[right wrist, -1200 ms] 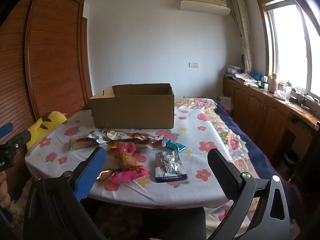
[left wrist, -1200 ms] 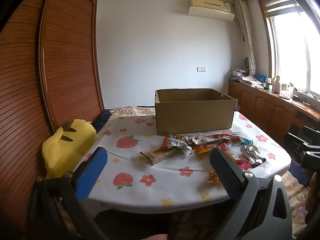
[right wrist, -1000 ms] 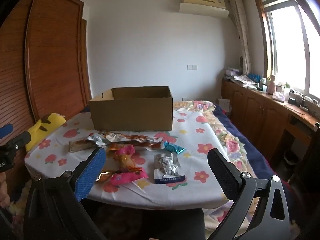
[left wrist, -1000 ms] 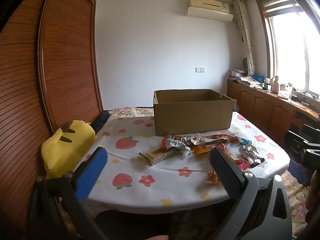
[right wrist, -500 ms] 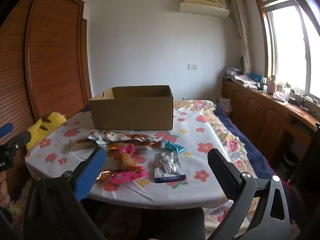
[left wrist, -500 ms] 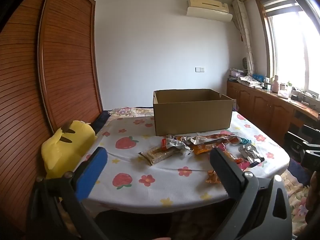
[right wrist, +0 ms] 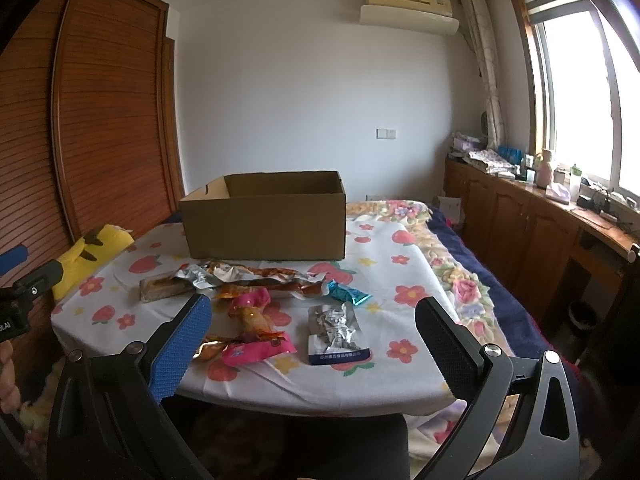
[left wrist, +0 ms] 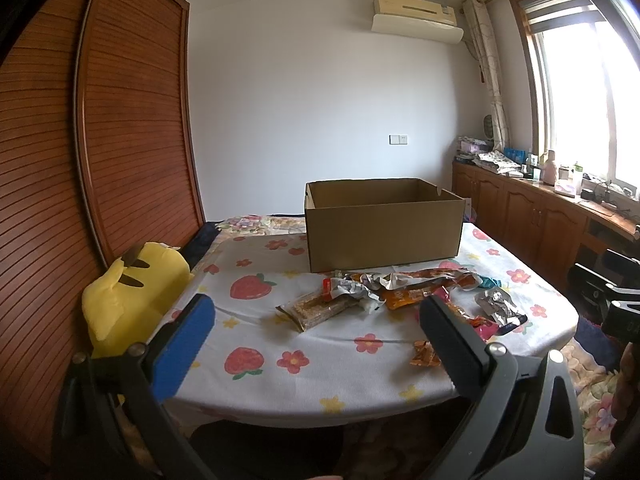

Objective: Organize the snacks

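An open brown cardboard box (left wrist: pixel 382 224) (right wrist: pixel 266 220) stands at the back of a table with a strawberry-and-flower cloth (left wrist: pixel 320 340) (right wrist: pixel 400 280). In front of it lie several snack packets: a clear-wrapped grain bar (left wrist: pixel 316 308) (right wrist: pixel 164 286), crumpled silver and orange wrappers (left wrist: pixel 416 284) (right wrist: pixel 256 276), pink packets (right wrist: pixel 252 332), a teal packet (right wrist: pixel 346 294) and a silver pouch (right wrist: pixel 336 334) (left wrist: pixel 500 306). My left gripper (left wrist: pixel 316 324) is open, held short of the table's near edge. My right gripper (right wrist: pixel 312 328) is open too, above the near edge, with nothing between its fingers.
A yellow plush toy (left wrist: pixel 132 292) (right wrist: pixel 92 252) sits at the table's left edge against a wooden slatted wardrobe (left wrist: pixel 80 160). Wooden cabinets (right wrist: pixel 528 232) with clutter run under the window on the right. A bed with a floral cover (right wrist: pixel 460 280) lies right of the table.
Both views have shifted only slightly; the box and snacks sit a touch higher in frame. Both grippers stay open and nothing on the table has moved.
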A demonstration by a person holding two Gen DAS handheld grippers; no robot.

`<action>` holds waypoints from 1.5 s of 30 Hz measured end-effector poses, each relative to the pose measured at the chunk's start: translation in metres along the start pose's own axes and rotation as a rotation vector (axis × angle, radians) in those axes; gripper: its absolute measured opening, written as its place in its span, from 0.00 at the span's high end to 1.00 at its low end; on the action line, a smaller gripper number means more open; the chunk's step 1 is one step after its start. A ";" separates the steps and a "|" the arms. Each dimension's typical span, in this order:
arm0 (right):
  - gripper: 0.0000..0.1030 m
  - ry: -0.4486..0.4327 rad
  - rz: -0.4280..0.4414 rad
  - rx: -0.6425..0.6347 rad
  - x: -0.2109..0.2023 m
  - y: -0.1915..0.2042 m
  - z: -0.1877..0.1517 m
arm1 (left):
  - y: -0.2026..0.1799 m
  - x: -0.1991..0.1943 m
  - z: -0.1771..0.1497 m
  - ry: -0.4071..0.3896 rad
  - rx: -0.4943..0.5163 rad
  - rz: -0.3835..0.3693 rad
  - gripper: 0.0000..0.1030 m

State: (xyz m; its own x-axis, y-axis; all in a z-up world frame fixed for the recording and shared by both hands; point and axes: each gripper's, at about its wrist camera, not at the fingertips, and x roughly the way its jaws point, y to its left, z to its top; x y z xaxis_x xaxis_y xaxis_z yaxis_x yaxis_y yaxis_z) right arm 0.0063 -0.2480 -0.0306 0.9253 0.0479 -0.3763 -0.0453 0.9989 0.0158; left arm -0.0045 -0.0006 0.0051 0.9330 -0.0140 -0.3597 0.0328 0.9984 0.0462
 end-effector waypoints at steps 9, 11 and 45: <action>0.00 0.001 0.001 0.001 0.000 0.001 0.000 | 0.000 0.000 0.000 -0.001 0.000 -0.002 0.00; 0.00 0.001 0.001 0.000 -0.001 0.000 0.001 | 0.000 0.000 0.001 0.000 -0.003 -0.006 0.00; 0.00 -0.006 -0.008 -0.005 -0.004 -0.001 0.002 | -0.002 -0.004 0.000 -0.005 -0.001 -0.005 0.00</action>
State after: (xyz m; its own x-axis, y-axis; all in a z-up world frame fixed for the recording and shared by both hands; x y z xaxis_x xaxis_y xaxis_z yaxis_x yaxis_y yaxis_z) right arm 0.0031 -0.2491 -0.0268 0.9278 0.0401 -0.3708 -0.0398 0.9992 0.0084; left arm -0.0088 -0.0026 0.0062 0.9345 -0.0190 -0.3554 0.0369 0.9984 0.0437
